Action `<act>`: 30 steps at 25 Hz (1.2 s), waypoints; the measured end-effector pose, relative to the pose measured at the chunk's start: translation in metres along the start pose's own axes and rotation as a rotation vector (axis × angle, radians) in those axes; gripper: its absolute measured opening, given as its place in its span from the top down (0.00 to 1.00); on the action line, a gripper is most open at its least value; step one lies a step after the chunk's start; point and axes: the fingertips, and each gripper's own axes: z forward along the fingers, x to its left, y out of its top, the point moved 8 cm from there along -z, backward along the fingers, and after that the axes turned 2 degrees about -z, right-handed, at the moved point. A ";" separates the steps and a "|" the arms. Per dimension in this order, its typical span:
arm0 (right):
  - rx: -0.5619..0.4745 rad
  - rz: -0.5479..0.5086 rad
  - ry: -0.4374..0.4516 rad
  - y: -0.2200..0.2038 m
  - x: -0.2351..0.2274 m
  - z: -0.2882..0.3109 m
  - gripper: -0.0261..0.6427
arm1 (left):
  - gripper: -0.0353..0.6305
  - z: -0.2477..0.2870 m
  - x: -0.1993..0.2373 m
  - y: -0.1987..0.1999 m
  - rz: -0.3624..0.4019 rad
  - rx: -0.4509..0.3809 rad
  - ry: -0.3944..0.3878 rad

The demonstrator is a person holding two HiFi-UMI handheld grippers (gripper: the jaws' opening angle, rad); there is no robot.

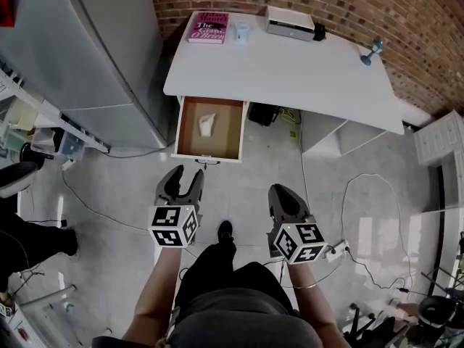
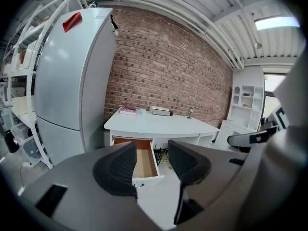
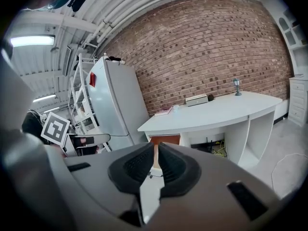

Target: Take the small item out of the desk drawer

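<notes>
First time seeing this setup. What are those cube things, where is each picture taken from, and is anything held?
No robot: a person holds two two-jaw grippers; the marker cubes belong to them. One picture comes from a head camera looking down; the others come from cameras on each gripper. The left gripper is open, the right gripper has its jaws almost together; both are empty. The white desk carries a pink book and a white box. Its drawer stands open with a small white item inside, untouched.

pink paperback book (image 1: 209,27): far left | flat white box (image 1: 290,22): right of book | small blue stand (image 1: 372,51): far right | tall grey refrigerator (image 1: 94,49): left
</notes>
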 end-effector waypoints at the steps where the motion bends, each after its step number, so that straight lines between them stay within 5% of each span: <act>1: 0.001 -0.005 0.001 0.002 0.002 0.004 0.91 | 0.65 0.004 0.003 0.002 -0.002 -0.001 -0.003; 30: 0.093 -0.006 0.141 0.038 -0.029 0.131 0.92 | 0.65 0.103 0.047 0.020 -0.026 0.078 0.107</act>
